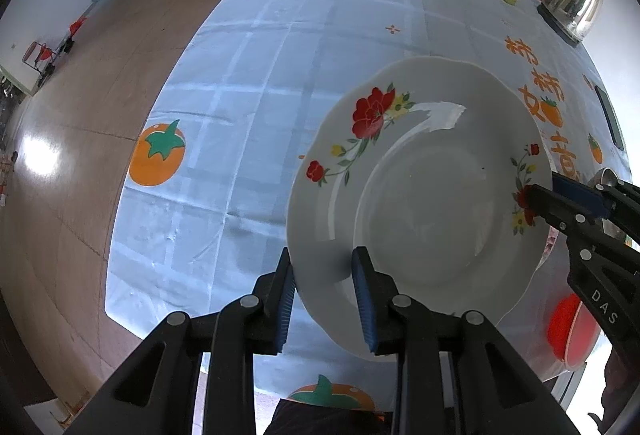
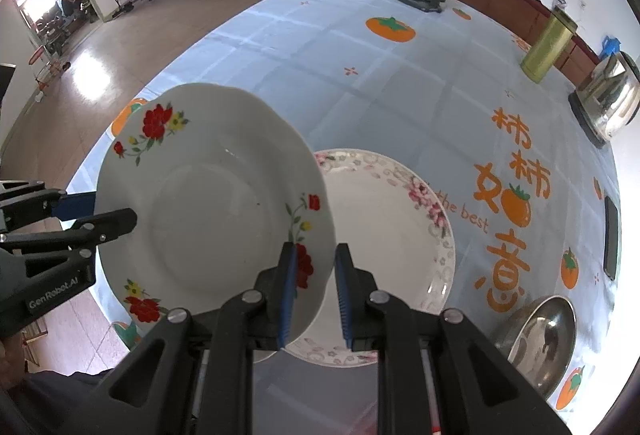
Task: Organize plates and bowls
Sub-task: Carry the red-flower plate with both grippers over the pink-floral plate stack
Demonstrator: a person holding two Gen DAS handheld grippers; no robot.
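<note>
Right wrist view: the right gripper (image 2: pixel 314 295) is clamped on the rim of the red-flowered plate (image 2: pixel 216 211), held above the pink-patterned plate (image 2: pixel 388 235) on the persimmon tablecloth (image 2: pixel 360 75); the left gripper (image 1: pixel 326 299) grips the opposite rim, both nearly closed

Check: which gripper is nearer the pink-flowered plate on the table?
Right. The right gripper hangs directly over the pink-flowered plate, clamping the red-flowered plate's near rim; the left gripper grips its far rim, beyond the pink plate.

Glossy ceramic plate (image 1: pixel 420 171); shiny metal kettle (image 1: pixel 576 1); smooth printed tablecloth (image 1: pixel 248 83)
</note>
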